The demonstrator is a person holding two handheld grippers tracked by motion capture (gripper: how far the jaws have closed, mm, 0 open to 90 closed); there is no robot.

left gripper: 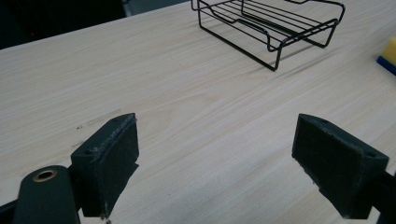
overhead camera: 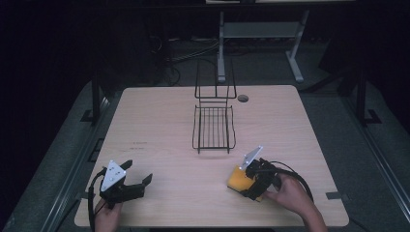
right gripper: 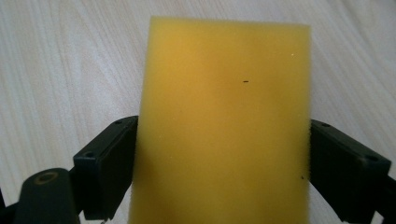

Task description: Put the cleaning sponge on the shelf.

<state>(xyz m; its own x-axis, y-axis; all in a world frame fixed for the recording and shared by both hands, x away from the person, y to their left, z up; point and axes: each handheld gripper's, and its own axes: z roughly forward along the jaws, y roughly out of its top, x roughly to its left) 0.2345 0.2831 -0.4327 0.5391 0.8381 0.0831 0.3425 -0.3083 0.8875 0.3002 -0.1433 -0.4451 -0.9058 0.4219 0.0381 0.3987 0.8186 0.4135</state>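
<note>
A yellow sponge (overhead camera: pixel 235 178) lies flat on the wooden table (overhead camera: pixel 159 121), near its front right. In the left gripper view the sponge (left gripper: pixel 390 49) shows a blue underside. My right gripper (overhead camera: pixel 246 183) is lowered over it and stands open, one jaw along each long side of the sponge (right gripper: pixel 224 116), touching or nearly touching it without squeezing. My right gripper (right gripper: pixel 224 158) looks straight down on it. At the front left my left gripper (overhead camera: pixel 138 171) hovers low over bare wood, open with nothing between its pads (left gripper: pixel 215 154).
A black wire rack (overhead camera: pixel 213 128) with a tall back frame stands at the table's middle, also seen far ahead as the rack (left gripper: pixel 271 23). A small round hole (overhead camera: pixel 243 98) sits near the far edge. Dark floor and a metal stand lie beyond.
</note>
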